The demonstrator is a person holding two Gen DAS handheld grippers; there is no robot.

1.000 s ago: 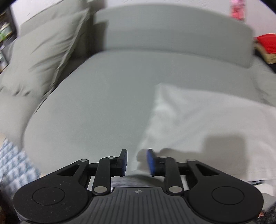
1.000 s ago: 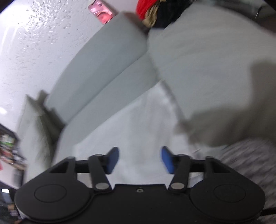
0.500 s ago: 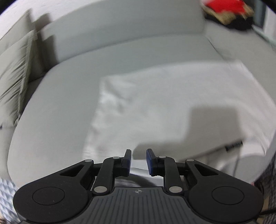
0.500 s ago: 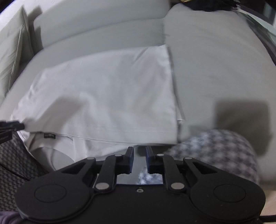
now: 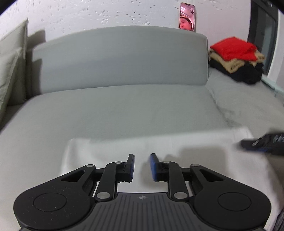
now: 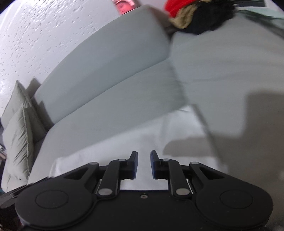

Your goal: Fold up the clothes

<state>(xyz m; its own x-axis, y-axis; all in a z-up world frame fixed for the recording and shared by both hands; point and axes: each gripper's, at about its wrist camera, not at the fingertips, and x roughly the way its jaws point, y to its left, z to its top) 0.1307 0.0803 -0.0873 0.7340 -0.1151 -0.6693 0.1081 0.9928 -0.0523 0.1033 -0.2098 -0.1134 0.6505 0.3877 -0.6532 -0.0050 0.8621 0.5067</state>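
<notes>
A white garment [image 5: 177, 151] lies flat on the grey sofa seat [image 5: 124, 110], near its front edge. My left gripper [image 5: 142, 166] hovers over the garment's left part. Its jaws are closing, with a narrow gap and nothing pinched between the blue pads [image 5: 131, 167]. At the right edge of the left wrist view, my right gripper [image 5: 264, 144] shows as a dark blur over the garment's right end. In its own view the right gripper [image 6: 143, 164] hangs above the white garment [image 6: 142, 140], slightly open and holding nothing.
A stack of folded clothes [image 5: 234, 56], red on tan on black, sits at the sofa's far right. A phone [image 5: 187, 16] leans on the wall above the grey backrest [image 5: 120, 58]. Pale cushions [image 6: 19, 135] stand at the left end.
Both views have swung from looking down on the spread garment toward the sofa back. The right jaws are narrower than a second ago. The garment now shows as a shorter band near the front.
</notes>
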